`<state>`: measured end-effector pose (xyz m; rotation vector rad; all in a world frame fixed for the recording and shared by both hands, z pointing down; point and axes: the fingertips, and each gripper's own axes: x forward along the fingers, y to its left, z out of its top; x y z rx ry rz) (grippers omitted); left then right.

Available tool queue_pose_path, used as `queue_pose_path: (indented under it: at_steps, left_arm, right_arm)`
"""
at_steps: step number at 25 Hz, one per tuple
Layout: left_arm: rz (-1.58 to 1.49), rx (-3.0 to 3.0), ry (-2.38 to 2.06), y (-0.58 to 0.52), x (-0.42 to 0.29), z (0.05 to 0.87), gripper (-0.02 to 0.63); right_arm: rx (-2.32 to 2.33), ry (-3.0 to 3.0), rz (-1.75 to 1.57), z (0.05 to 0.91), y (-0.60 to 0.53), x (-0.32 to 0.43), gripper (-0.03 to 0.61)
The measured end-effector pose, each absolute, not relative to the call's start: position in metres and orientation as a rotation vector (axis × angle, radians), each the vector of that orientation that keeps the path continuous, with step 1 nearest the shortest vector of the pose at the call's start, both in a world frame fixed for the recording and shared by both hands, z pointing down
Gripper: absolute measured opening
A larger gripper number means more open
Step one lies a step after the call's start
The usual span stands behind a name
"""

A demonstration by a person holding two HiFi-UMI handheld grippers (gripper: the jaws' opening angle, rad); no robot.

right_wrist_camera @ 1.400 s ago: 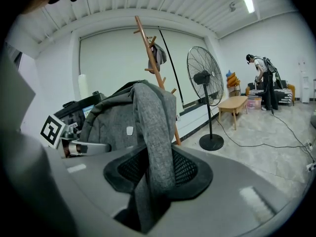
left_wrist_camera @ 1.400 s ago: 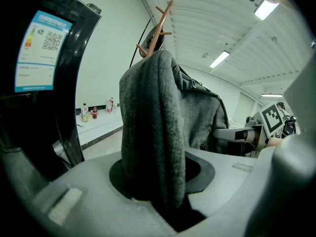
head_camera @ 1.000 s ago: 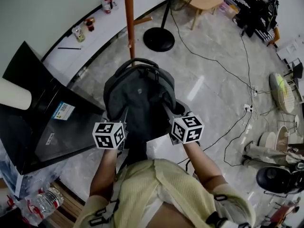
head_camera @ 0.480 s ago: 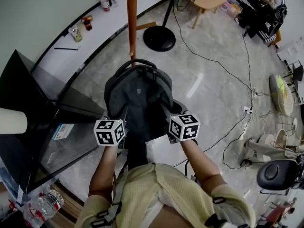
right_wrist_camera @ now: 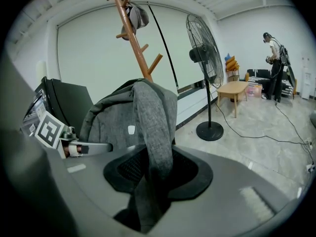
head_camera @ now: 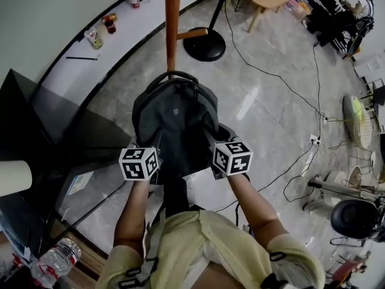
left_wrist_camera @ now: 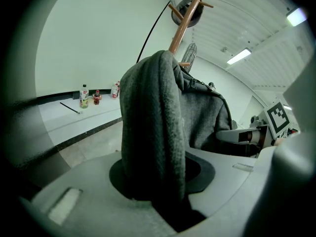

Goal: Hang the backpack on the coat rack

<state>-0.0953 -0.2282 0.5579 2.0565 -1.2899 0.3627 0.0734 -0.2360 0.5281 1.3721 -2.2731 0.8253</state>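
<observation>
The coat rack (head_camera: 172, 23) is standing at 12 o'clock, just beyond the backpack (head_camera: 174, 122), which is being held up with its long axis running 12 to 6. The left tongs (head_camera: 154, 152) are clenching one shoulder strap (left_wrist_camera: 153, 127) and the right tongs (head_camera: 212, 146) are clenching the other strap (right_wrist_camera: 153, 127). Both are sitting equally near, with the top handle (head_camera: 171, 77) leading.

Pedestal fan (right_wrist_camera: 200, 46) on the marble floor (head_camera: 264, 101), small wooden table (right_wrist_camera: 238, 88) near it. Black cable (right_wrist_camera: 266, 137) trails across the floor, white power strip (head_camera: 313, 139) further out. Bottles (head_camera: 93, 38) and a thin black stick (head_camera: 80, 58) on the white ledge (head_camera: 66, 71) along the wall. Plastic water bottle (head_camera: 57, 259) lying lower left. Person (right_wrist_camera: 273, 41) standing far right, well apart from the fan.
</observation>
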Motion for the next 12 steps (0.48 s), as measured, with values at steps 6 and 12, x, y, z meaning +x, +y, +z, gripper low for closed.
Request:
queue_pose_path:
  at_steps: [6,12]
  left_arm:
    - [0.364,2.050,-1.304,-0.242,-0.098,0.561,0.107]
    - [0.370,2.050,-1.287,-0.253,-0.100,0.572,0.107]
  right_arm:
    - [1.367,-2.273,0.829,0.533,-0.250,0.071,0.127]
    - [1.370,-2.257,0.841,0.542,-0.257,0.067,0.127]
